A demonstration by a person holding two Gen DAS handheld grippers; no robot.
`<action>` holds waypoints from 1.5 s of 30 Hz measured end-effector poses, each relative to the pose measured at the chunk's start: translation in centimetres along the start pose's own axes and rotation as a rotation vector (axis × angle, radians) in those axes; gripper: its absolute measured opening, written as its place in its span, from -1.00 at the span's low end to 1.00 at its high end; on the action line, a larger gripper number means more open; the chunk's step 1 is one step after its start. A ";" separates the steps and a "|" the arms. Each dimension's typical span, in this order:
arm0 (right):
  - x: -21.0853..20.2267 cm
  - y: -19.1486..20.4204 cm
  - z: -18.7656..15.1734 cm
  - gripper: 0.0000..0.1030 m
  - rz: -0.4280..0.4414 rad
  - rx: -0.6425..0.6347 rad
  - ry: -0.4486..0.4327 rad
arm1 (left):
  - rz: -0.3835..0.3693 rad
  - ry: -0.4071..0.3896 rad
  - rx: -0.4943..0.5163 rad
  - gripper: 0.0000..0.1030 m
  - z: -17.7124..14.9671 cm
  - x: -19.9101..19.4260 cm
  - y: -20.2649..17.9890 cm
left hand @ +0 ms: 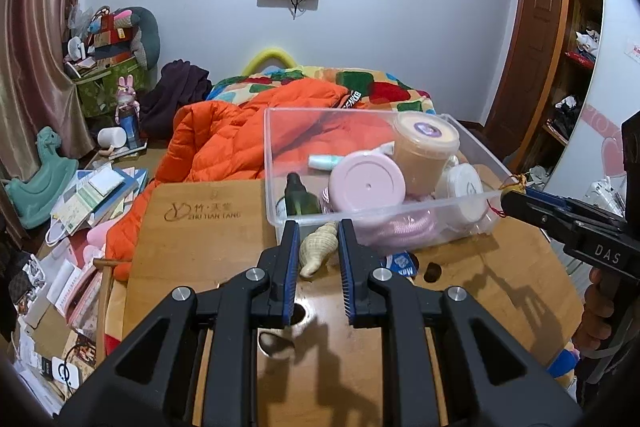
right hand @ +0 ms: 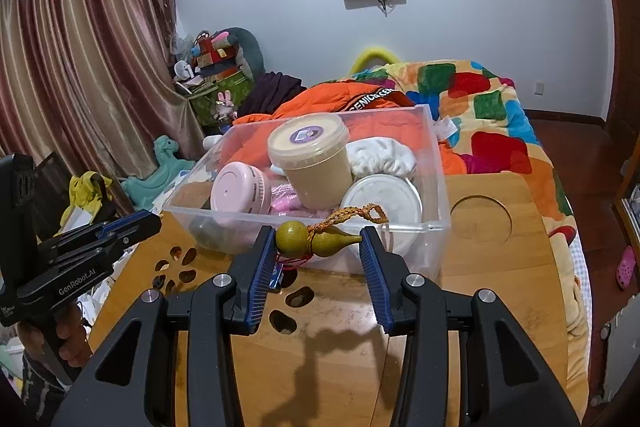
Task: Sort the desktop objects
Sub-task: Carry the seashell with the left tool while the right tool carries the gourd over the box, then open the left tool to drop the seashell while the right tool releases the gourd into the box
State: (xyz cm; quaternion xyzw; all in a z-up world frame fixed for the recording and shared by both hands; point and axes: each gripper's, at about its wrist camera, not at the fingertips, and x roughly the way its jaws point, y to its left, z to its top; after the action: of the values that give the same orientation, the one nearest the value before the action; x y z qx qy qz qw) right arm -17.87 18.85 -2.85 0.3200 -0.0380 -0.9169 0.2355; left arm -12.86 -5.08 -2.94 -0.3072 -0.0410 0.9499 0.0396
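- Left wrist view: the left gripper has its two fingers clenched on a pale seashell. The shell stands lengthwise between the blue pads, so the ribbed sides meet the pads and it should not slip out.
- The shell hangs above the wooden table, just before the near wall of the clear box, which stands at the far edge of the table. I judge it is carried this way to go over the wall into the box.
- The box already keeps a pink round container, a beige tub and a green bottle, so free space is mostly at its left side.
- The left gripper points forward and somewhat down, toward the box.
- Right wrist view: the right gripper is grasping a small green gourd end to end, the round base on one pad and the thin tip on the other. Its woven cord lies loose toward the box rim.
- The gourd is held crosswise just before the near wall of the box, above the near part of the table. Such a grip is narrow at the tip; I think it can turn if pushed.
- The right gripper also tilts down and forward, and a hand holds the handle of the left gripper at the left side.
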 end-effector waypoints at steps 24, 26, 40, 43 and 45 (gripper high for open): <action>3.2 -0.1 1.7 -0.24 -0.019 -0.044 0.027 | -0.005 0.023 0.012 -0.64 2.1 3.9 0.0; 3.4 0.1 1.8 -0.24 -0.017 -0.050 0.031 | -0.007 0.026 0.009 -0.64 2.1 4.1 0.0; 4.5 1.4 1.9 -0.21 -0.076 -0.080 0.049 | -0.020 0.039 -0.009 -0.64 1.9 4.2 0.2; 4.3 1.4 2.0 -0.12 -0.072 -0.073 0.054 | -0.023 0.037 -0.012 -0.60 1.8 3.9 0.3; 4.2 1.6 2.0 -0.03 -0.073 -0.076 0.054 | -0.026 0.034 -0.018 -0.49 1.7 3.7 0.3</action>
State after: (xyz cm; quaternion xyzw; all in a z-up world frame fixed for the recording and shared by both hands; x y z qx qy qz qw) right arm -21.27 15.40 -3.32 0.3367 0.0151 -0.9167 0.2147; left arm -16.88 -5.10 -3.73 -0.3229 -0.0527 0.9436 0.0498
